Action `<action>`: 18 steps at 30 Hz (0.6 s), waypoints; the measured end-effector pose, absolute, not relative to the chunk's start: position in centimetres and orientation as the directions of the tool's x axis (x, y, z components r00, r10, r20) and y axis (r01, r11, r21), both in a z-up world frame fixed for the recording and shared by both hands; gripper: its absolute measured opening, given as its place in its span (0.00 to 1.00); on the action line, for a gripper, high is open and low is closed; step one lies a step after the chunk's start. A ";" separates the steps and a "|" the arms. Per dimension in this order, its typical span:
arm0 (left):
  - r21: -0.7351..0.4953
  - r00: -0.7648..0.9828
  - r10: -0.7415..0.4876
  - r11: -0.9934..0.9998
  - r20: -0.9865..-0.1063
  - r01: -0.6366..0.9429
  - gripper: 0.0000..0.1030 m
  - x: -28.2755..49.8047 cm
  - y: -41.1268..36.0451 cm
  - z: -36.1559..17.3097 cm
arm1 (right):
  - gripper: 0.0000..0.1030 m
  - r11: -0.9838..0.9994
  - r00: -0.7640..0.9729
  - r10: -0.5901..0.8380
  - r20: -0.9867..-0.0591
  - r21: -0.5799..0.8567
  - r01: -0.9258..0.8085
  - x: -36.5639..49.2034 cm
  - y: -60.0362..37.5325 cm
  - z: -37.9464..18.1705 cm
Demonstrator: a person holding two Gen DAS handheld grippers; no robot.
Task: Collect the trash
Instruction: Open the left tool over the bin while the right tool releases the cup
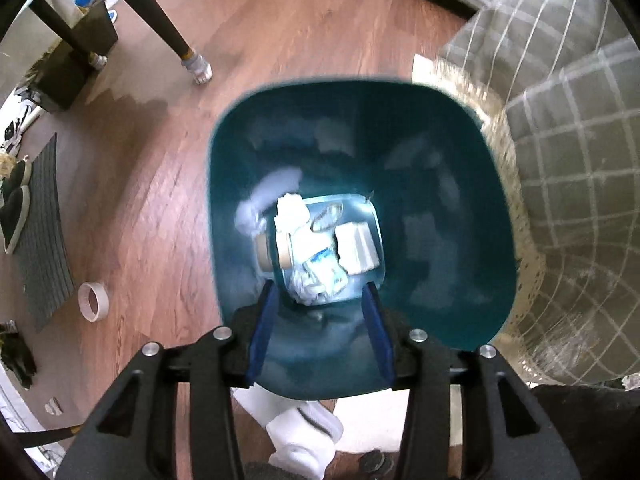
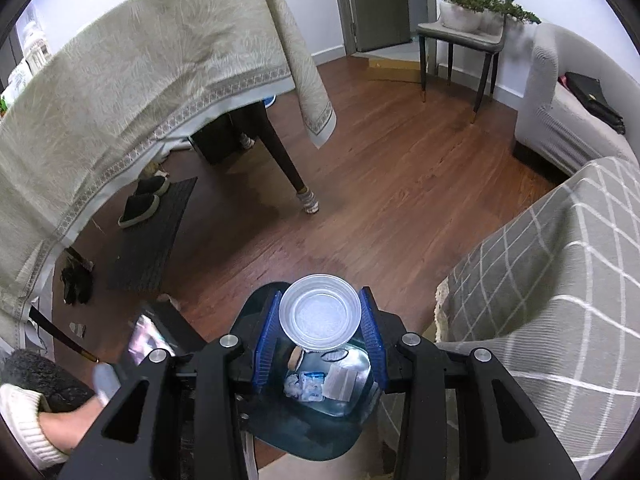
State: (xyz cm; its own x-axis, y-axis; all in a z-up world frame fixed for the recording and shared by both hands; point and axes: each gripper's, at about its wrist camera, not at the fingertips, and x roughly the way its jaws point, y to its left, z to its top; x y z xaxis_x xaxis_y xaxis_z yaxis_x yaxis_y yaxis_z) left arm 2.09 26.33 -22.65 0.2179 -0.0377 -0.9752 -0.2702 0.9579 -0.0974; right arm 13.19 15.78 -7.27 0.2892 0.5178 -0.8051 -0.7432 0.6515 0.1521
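Note:
A teal bin (image 1: 440, 200) stands on the wood floor, seen from straight above in the left wrist view. On its bottom lie a crumpled tissue (image 1: 292, 210), a cardboard roll (image 1: 270, 252), a white box (image 1: 356, 248) and wrappers. A blurred pale scrap (image 1: 272, 194) shows against the bin's inner wall. My left gripper (image 1: 320, 292) hangs over the bin's mouth, open, with nothing between its blue pads. My right gripper (image 2: 321, 298) is shut on a clear plastic cup (image 2: 320, 316), held above the bin (image 2: 256, 312).
A checked armchair (image 1: 560, 200) (image 2: 560, 280) presses against the bin's right side. On the floor to the left are a tape roll (image 1: 94, 302), a dark mat (image 1: 44, 228) with shoes, and a table leg (image 1: 196, 68). A tablecloth (image 2: 140, 80) hangs over the left.

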 end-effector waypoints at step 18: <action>-0.227 0.543 -0.015 0.918 -0.839 -0.326 0.26 2.0 29.5 -8.5 | 0.39 0.678 0.214 0.384 -0.898 0.118 -0.726 13.8 17.8 -14.6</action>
State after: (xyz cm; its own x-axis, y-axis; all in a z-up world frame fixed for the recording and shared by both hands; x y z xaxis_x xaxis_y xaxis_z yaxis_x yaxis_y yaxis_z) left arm 1.99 29.53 -8.53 0.5433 -0.0151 -0.8394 -0.3255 0.9178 -0.2272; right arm 13.80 17.79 -14.64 0.2135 0.3842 -0.8982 -0.7255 0.6781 0.1175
